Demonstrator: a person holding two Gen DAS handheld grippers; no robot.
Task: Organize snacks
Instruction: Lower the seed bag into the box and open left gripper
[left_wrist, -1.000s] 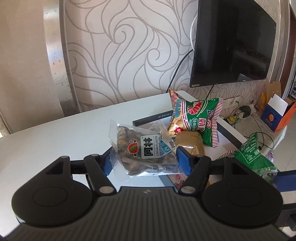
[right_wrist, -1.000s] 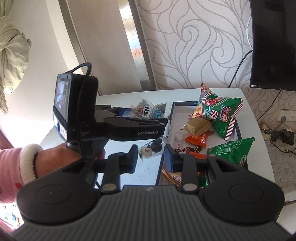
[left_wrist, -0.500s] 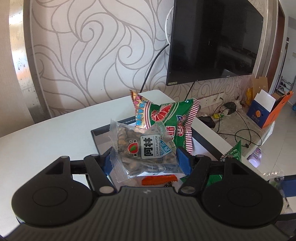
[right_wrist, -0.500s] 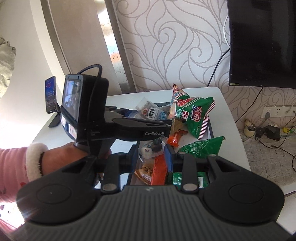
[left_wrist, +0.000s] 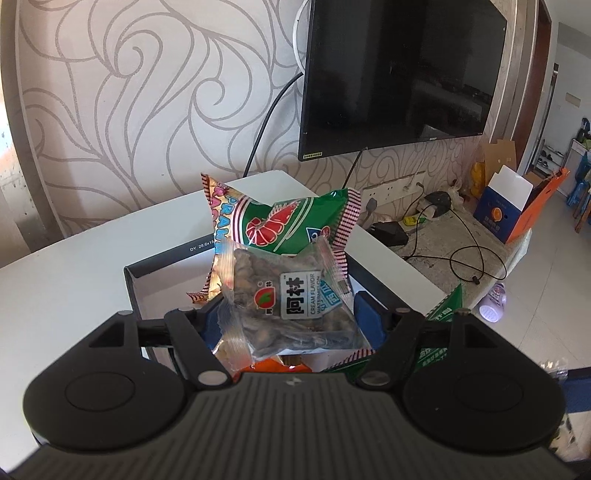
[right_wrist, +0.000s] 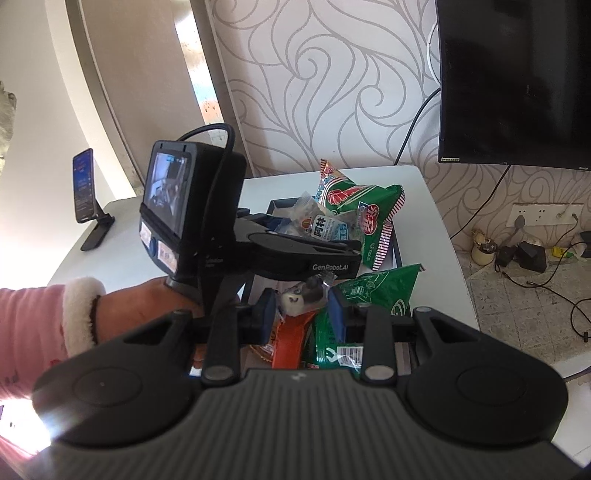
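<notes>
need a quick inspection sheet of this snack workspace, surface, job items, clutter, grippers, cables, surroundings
surface: white table, dark shallow box on it
job's things: clear seed packet; small wrapped candy; green prawn cracker bag, green packet and orange packet in the box
clutter: phone on stand at the table's far corner
grippers: left hand-held gripper jaws opening, seed packet between them over the box; right hand-held gripper shut on the candy
cables: black leads on the side ledge; cord down the wall
surroundings: wall television, swirl wallpaper, orange and blue carton
</notes>
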